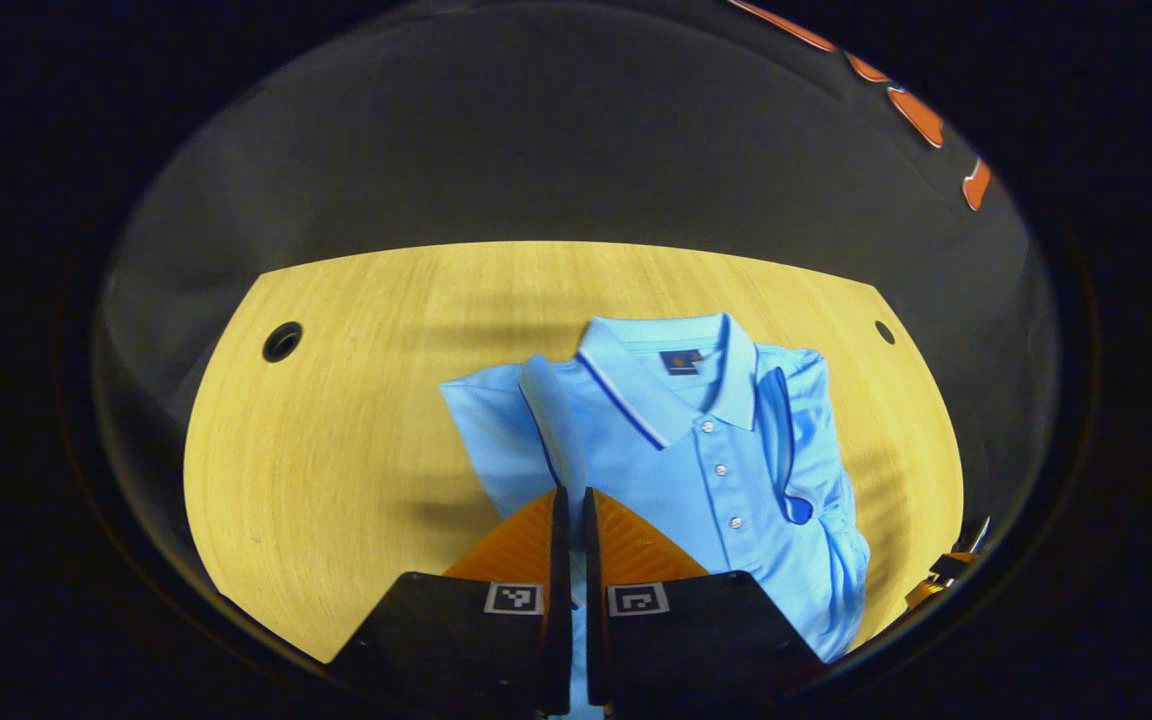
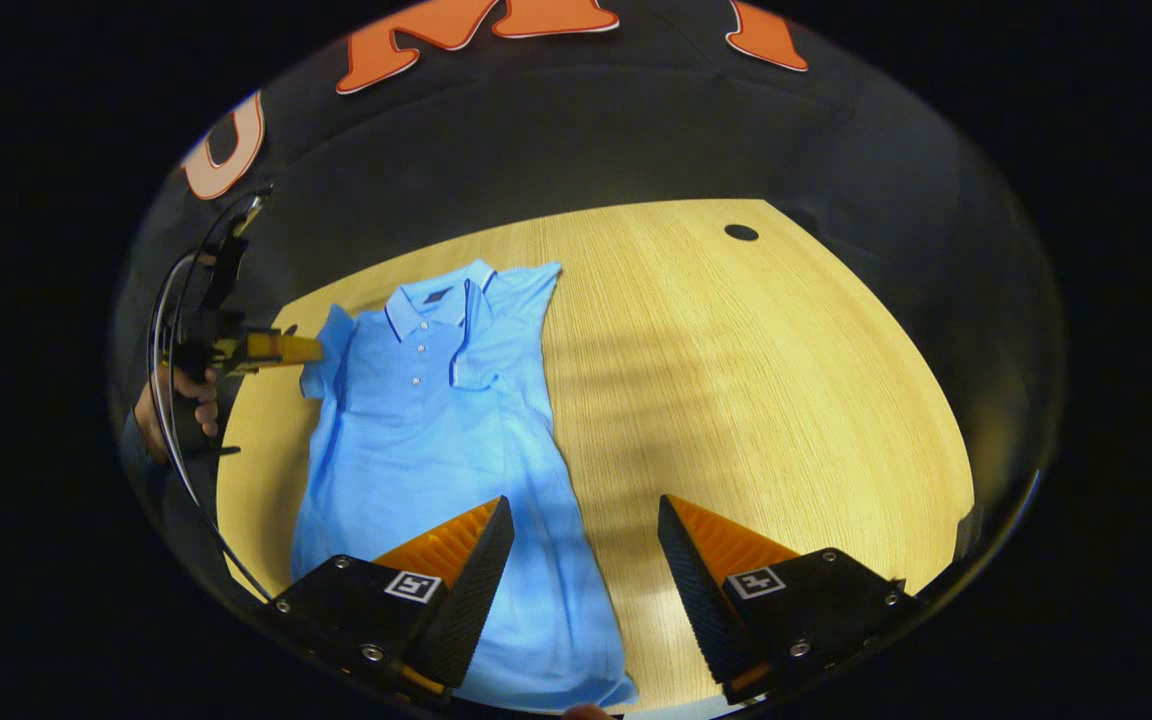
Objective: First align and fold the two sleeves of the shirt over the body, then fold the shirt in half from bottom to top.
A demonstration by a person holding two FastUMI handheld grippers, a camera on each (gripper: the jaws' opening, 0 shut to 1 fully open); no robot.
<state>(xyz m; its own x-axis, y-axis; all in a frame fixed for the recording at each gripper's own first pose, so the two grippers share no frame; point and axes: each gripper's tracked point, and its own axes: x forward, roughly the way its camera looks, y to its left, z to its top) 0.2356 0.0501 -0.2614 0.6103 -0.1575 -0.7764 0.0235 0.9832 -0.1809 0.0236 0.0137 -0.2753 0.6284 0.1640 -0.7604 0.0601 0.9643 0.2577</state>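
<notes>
1. The left gripper [image 1: 572, 497] has its jaws drawn together to a thin slit, and a strip of blue cloth shows in that slit low in the left gripper view, so both fingers look to be pinched on the shirt. The right gripper [image 2: 586, 510] has its jaws spread wide with nothing between them; it hangs over the shirt's lower right edge and the bare wood beside it.

2. The shirt [image 2: 416, 440], a light blue polo, lies flat on the table, collar toward the far edge and hem toward the near edge in the right gripper view.

3. The sleeve [image 2: 476, 350] on the right of that view is folded in over the chest, its cuff near the button placket. The other sleeve [image 2: 321, 355] is lifted off the chest at its outer edge, where the left gripper [image 2: 286, 348] meets it.

4. In the left gripper view the collar [image 1: 666, 375] stands just ahead of the fingertips, with the buttons running down toward the right.

5. A hand [image 2: 171, 405] grips the left gripper's handle at the left edge of the right gripper view, a cable arching over it.

6. The table [image 2: 786, 400] is pale wood with a dark round hole [image 2: 741, 232] near its far corner, well apart from the shirt.
</notes>
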